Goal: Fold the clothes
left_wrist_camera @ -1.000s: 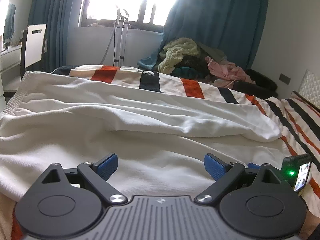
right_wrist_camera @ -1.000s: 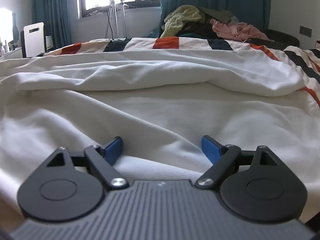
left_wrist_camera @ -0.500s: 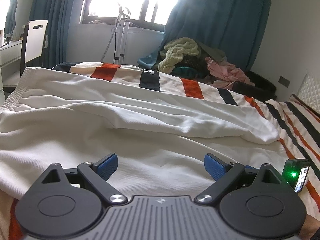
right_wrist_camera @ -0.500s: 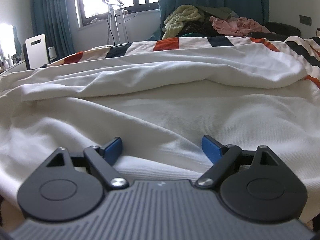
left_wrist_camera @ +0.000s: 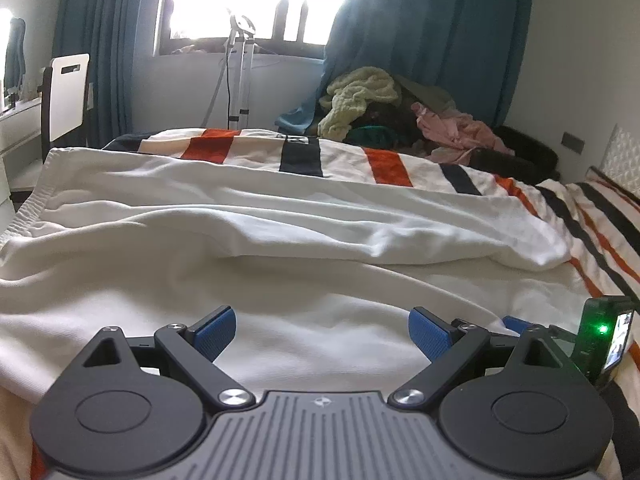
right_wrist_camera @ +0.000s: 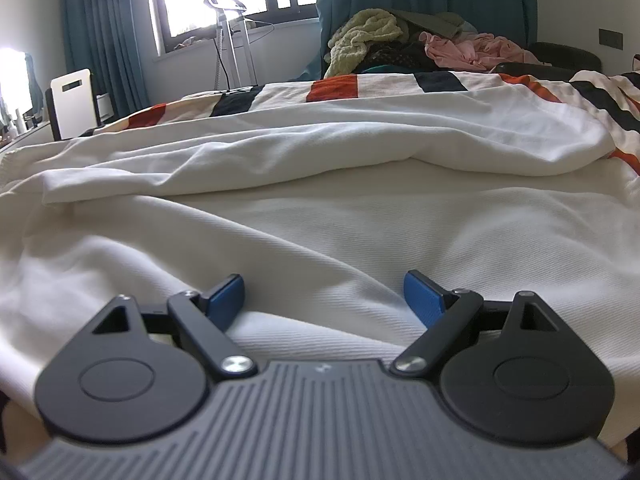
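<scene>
A large white garment (left_wrist_camera: 280, 248) lies spread and rumpled over the striped bed, with a long fold across its middle; it also fills the right wrist view (right_wrist_camera: 320, 208). My left gripper (left_wrist_camera: 322, 330) is open and empty just above the garment's near edge. My right gripper (right_wrist_camera: 324, 298) is open and empty over the same near edge. The right gripper's blue tip and its lit camera unit (left_wrist_camera: 604, 336) show at the right of the left wrist view, close beside the left gripper.
The bed has an orange, black and cream striped cover (left_wrist_camera: 384, 164). A pile of clothes (left_wrist_camera: 372, 100) sits beyond the bed by the teal curtain. A white chair (left_wrist_camera: 66, 92) and desk stand at the left, a garment steamer stand (left_wrist_camera: 240, 72) by the window.
Both grippers have lifted and tilted up slightly, so more of the room shows. The jaws stay open and the garment has not moved.
</scene>
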The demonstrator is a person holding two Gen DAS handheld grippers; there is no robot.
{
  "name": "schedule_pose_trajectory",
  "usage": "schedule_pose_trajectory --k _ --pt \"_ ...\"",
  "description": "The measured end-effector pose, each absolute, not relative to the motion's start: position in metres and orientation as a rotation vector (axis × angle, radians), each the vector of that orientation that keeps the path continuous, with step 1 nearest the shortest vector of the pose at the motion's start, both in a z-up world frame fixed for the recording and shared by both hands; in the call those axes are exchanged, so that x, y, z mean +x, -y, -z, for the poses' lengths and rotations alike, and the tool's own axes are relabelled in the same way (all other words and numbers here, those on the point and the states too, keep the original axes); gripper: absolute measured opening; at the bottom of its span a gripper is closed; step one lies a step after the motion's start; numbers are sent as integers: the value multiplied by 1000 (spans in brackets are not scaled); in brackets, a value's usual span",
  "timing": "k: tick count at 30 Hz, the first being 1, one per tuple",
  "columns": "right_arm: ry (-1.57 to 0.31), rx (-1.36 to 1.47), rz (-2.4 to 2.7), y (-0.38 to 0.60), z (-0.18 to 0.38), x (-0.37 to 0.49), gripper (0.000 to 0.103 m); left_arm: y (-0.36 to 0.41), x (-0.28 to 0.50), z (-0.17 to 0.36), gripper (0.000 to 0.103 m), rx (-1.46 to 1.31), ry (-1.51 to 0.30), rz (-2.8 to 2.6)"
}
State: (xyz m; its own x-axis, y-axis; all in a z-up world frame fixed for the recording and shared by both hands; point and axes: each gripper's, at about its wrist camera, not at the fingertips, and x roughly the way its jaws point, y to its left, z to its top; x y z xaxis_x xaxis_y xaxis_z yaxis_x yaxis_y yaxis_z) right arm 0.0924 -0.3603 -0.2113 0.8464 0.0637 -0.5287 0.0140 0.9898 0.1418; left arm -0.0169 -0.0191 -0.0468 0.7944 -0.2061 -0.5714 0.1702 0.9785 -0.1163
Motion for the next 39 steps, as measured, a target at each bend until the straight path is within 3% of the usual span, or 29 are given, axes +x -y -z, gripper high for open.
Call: schedule_pose_trajectory --k 7,39 --pt "-562 143 -26 360 211 92 88 20 -18 49 99 -27 -625 179" --pt "-562 144 -26 360 211 93 88 30 -24 52 99 58 -626 215"
